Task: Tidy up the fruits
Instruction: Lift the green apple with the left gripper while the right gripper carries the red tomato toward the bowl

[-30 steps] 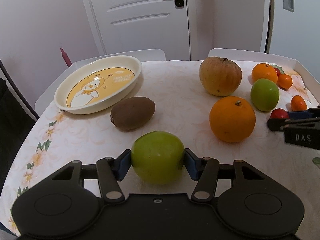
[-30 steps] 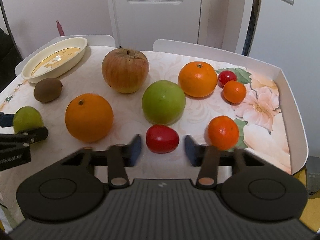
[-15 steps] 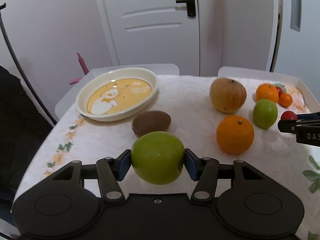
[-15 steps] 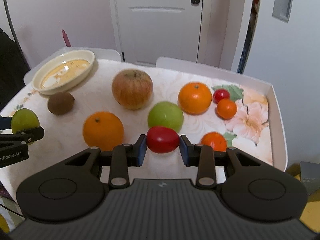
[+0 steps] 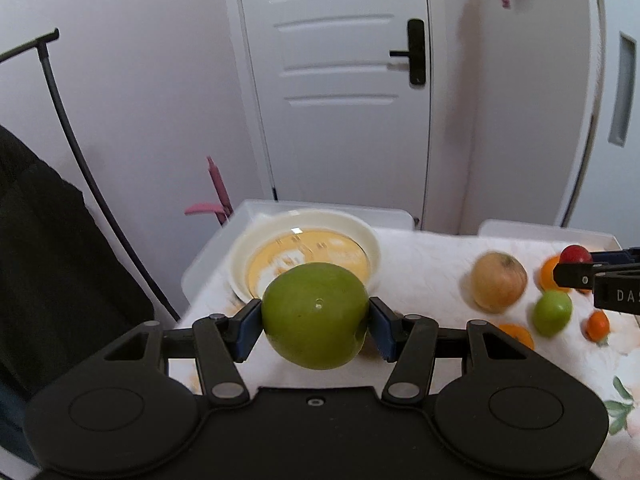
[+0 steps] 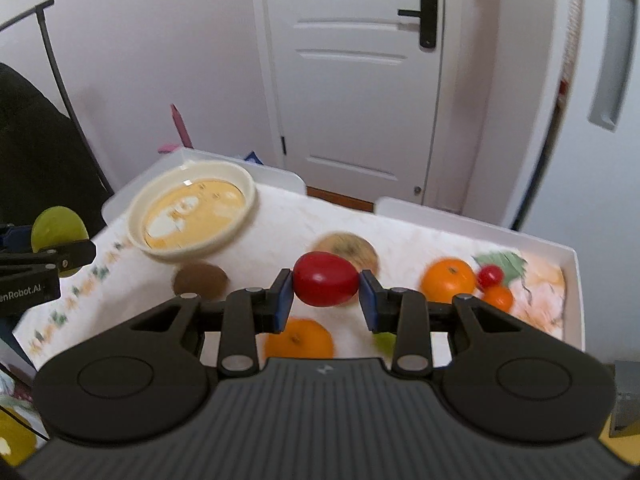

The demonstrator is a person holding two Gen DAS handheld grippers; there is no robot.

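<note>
My left gripper is shut on a green apple and holds it high above the table, in front of the cream dish. My right gripper is shut on a red tomato, lifted above the table. The dish also shows in the right wrist view, far left, with a kiwi near it. The left gripper with its apple shows at the right wrist view's left edge. The right gripper with the tomato shows at the left wrist view's right edge.
On the floral tablecloth lie a brownish apple, a green apple, several oranges and a small red tomato. A raised white rim edges the table at right. A white door stands behind.
Both grippers have risen further with their fruit. The table and dish now look smaller and lower in both views.
</note>
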